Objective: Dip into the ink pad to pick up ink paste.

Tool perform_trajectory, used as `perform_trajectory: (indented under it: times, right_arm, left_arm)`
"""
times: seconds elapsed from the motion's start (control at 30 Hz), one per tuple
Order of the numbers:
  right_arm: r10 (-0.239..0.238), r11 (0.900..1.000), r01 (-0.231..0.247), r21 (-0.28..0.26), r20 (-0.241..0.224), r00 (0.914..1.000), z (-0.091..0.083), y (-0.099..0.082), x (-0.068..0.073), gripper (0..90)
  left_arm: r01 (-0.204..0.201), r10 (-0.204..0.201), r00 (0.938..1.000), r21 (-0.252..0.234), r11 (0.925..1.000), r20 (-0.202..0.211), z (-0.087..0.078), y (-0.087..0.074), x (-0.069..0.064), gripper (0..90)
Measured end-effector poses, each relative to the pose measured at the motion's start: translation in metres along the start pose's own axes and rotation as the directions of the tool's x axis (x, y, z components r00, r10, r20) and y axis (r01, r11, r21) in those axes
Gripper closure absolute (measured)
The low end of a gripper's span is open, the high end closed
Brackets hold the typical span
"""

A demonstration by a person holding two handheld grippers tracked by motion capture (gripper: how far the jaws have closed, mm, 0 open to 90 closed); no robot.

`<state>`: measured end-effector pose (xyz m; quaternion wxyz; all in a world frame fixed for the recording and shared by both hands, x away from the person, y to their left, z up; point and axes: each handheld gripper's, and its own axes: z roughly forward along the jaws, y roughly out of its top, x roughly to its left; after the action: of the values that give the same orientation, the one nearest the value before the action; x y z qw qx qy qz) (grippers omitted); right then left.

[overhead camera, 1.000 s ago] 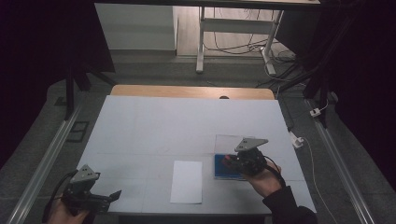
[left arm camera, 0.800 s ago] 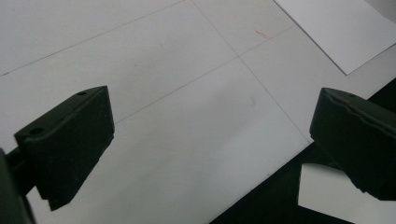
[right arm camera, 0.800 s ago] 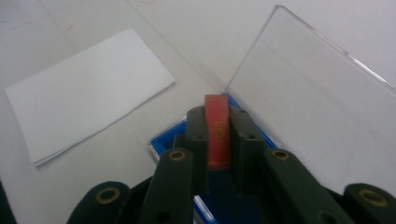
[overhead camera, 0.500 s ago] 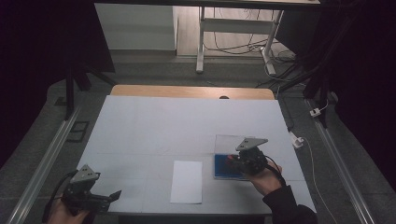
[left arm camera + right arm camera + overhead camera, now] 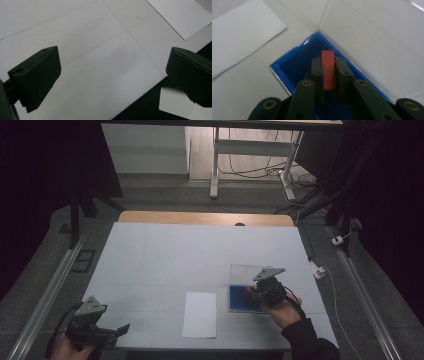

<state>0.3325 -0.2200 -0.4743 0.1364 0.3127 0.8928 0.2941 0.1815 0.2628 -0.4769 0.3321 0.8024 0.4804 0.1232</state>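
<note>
Nearest the person, at the front left edge of the worktop [image 5: 150,255], the left claw [image 5: 116,332] hangs released with nothing between its jaws, so it offers no support if anything shifts on the far side. Beside it toward the middle lies a white sheet of paper [image 5: 200,314], flat and apart from everything else. Farther right, the right claw [image 5: 327,71] is clenched on a thin orange-red card [image 5: 328,70], held edge-up just over the floor of a shallow blue tray [image 5: 294,62] whose clear lid [image 5: 247,271] lies swung open behind it. The risk I judge here is in the thinness of that card: gripped by its faces alone, it could slip or twist out as it is lifted or set down. The tray is light and unheld, so a jaw catching its rim might drag it across the worktop or tip the open lid.
</note>
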Motion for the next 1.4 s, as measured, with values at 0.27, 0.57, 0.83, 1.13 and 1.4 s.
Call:
perform_trajectory:
  times: [0.27, 0.57, 0.83, 1.13, 1.4]
  right_arm:
    - [0.022, 0.9996, -0.022, 0.019, -0.004, 0.9997, 0.005, -0.003, -0.003, 79.9]
    - [0.078, 0.9967, -0.077, 0.023, -0.037, 0.9963, 0.006, -0.006, -0.009, 80.4]
    - [-0.031, 0.9985, 0.029, 0.046, 0.043, 0.9986, 0.008, -0.002, 0.007, 80.5]
    - [-0.051, 0.9974, 0.048, 0.053, 0.053, 0.9973, 0.009, -0.001, 0.010, 80.3]
    - [0.079, 0.9968, -0.078, 0.018, -0.045, 0.9959, 0.007, -0.007, -0.010, 80.1]
  left_arm:
    - [0.003, -0.003, 1.0000, 0.000, 1.0000, 0.002, 0.000, 0.000, 0.000, 0.1]
    - [0.001, -0.001, 1.0000, 0.002, 1.0000, 0.000, 0.000, 0.000, 0.000, 0.2]
    - [0.001, -0.001, 1.0000, 0.005, 1.0000, 0.000, 0.001, 0.000, -0.001, 0.2]
    - [-0.004, 0.004, 1.0000, 0.006, 1.0000, 0.001, 0.001, 0.001, 0.000, 0.3]
    - [0.000, 0.000, 1.0000, 0.004, 1.0000, 0.004, 0.001, 0.001, 0.000, 0.3]
